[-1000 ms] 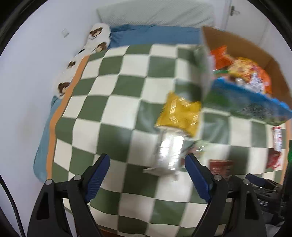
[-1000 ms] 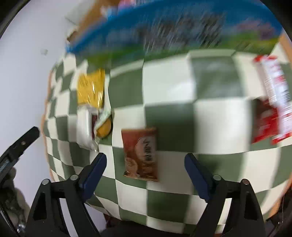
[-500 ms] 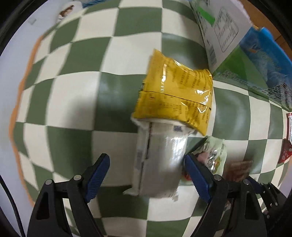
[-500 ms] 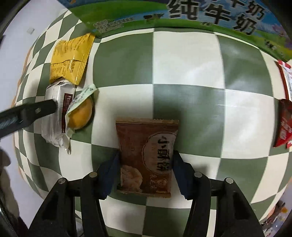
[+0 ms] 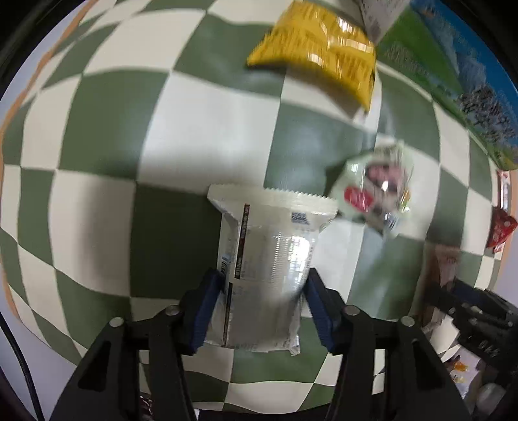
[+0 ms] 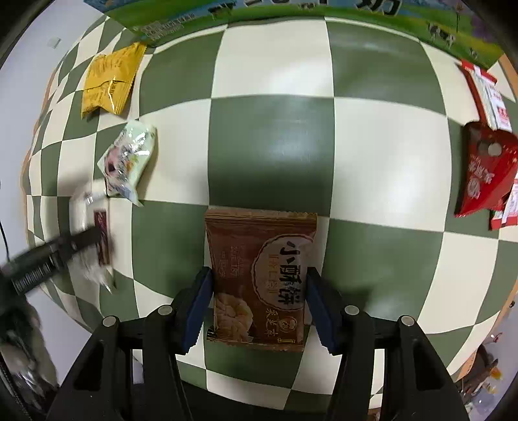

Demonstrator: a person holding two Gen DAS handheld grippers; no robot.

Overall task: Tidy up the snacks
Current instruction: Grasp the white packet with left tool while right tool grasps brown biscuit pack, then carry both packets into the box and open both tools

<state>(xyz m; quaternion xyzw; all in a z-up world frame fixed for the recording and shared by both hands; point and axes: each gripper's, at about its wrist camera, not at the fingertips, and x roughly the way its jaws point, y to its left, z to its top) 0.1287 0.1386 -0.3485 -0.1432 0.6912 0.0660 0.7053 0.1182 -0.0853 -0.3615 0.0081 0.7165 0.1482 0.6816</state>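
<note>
A green-and-white checkered cloth (image 6: 272,136) covers the surface.

Open checkered cloth (image 6: 272,142) lies ahead of the brown packet (image 6: 259,278), bounded at the far edge by the printed box wall (image 6: 291,9). To its left, the pale green packet (image 6: 129,162) and yellow packet (image 6: 108,82) crowd the passage; red packets (image 6: 485,168) block the right margin.

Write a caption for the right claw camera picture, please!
Right claw clamps a brown biscuit packet on the green-and-white checkered cloth.
</note>
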